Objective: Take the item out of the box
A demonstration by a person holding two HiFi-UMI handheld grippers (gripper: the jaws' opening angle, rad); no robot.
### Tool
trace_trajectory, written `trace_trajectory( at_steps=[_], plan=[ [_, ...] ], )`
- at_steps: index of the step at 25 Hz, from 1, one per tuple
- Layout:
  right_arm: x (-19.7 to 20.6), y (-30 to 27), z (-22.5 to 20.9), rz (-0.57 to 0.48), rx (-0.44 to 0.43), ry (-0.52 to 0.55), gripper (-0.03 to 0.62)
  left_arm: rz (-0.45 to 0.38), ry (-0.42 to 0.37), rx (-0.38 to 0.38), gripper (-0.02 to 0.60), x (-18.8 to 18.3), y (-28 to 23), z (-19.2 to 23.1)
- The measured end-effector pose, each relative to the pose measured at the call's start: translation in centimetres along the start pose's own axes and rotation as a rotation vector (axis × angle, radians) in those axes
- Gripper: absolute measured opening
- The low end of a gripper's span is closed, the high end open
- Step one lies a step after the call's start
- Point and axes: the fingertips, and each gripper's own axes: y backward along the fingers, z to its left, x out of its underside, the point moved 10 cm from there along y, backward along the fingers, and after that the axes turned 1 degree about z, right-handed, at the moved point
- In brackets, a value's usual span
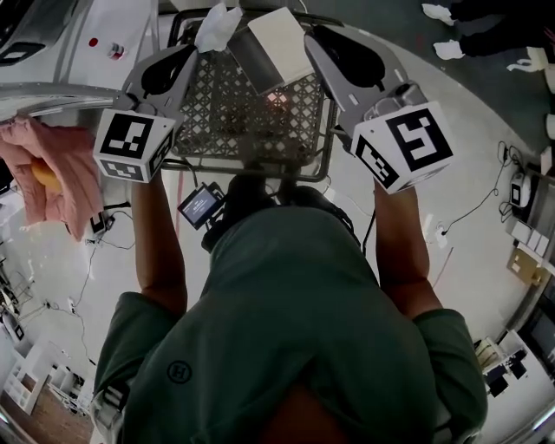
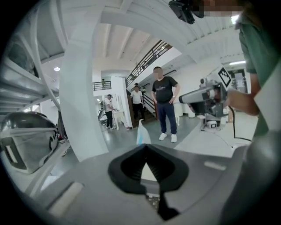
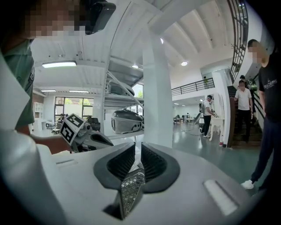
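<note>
At the far-left corner of the mesh box (image 1: 251, 113), left gripper (image 1: 199, 47) clamps the white item (image 1: 217, 26), which looks nearly out; right gripper (image 1: 309, 42) pinches the mesh wall.

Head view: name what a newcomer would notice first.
A metal mesh basket hangs mid-air at top centre, clamped between the left gripper and right gripper. Black-and-white marker cubes flank it; a crumpled white wrapper and a pale card stick out at its far end.
</note>
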Motion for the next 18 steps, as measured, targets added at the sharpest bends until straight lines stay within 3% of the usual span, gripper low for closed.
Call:
trace_trajectory(
  at_steps=[18],
  plan=[
    [-4.7,2.3,2.1,-0.08,-0.039,0.074,0.025,-0.119,-0.123,-0.072,-0.002,-7.2,6.0,-1.5]
  ],
)
